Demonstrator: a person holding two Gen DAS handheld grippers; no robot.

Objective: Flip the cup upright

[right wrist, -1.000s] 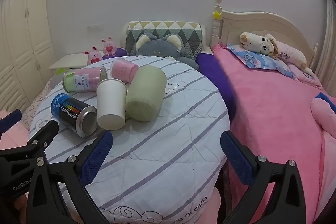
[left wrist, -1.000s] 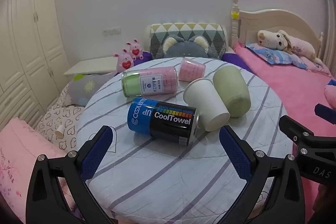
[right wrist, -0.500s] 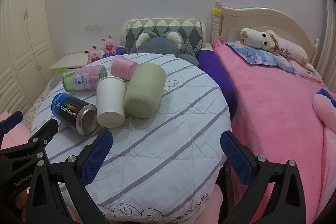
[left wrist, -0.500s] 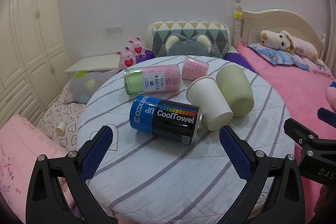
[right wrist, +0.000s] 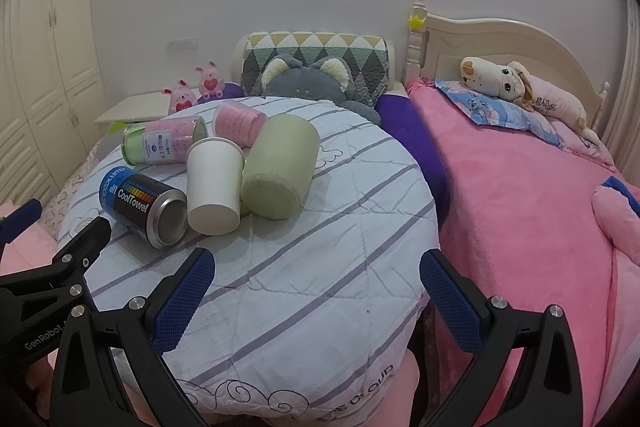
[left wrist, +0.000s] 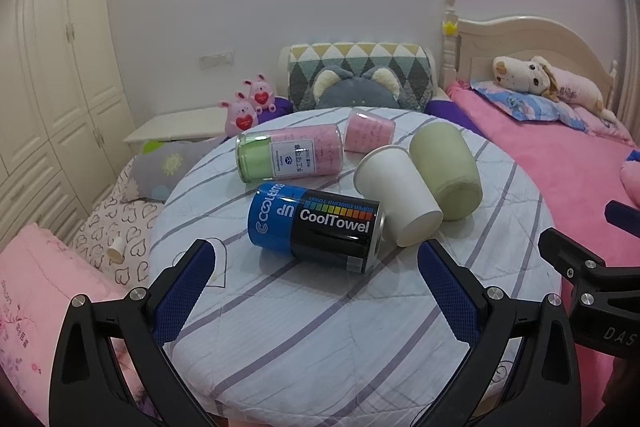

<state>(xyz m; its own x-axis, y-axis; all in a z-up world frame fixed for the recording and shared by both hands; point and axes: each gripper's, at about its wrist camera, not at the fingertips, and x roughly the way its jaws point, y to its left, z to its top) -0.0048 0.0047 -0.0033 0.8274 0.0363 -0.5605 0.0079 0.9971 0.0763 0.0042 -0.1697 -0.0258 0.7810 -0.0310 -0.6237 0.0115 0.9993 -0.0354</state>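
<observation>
The white paper cup point(left wrist: 396, 199) lies on its side beyond my left gripper point(left wrist: 316, 267), right of centre; both it and my right gripper point(right wrist: 318, 279) gape apart, empty.

A round table point(left wrist: 320, 327) with a striped cloth. At its middle a CoolTowel can point(left wrist: 316, 227) lies on its side. Touching the can's right end, a white cup point(left wrist: 396, 199) lies tipped, with a green cup point(left wrist: 446, 173) against it. Behind the can lie two pink tubes point(left wrist: 290, 157). The left gripper point(left wrist: 316, 287) hovers wide apart just before the can.
</observation>
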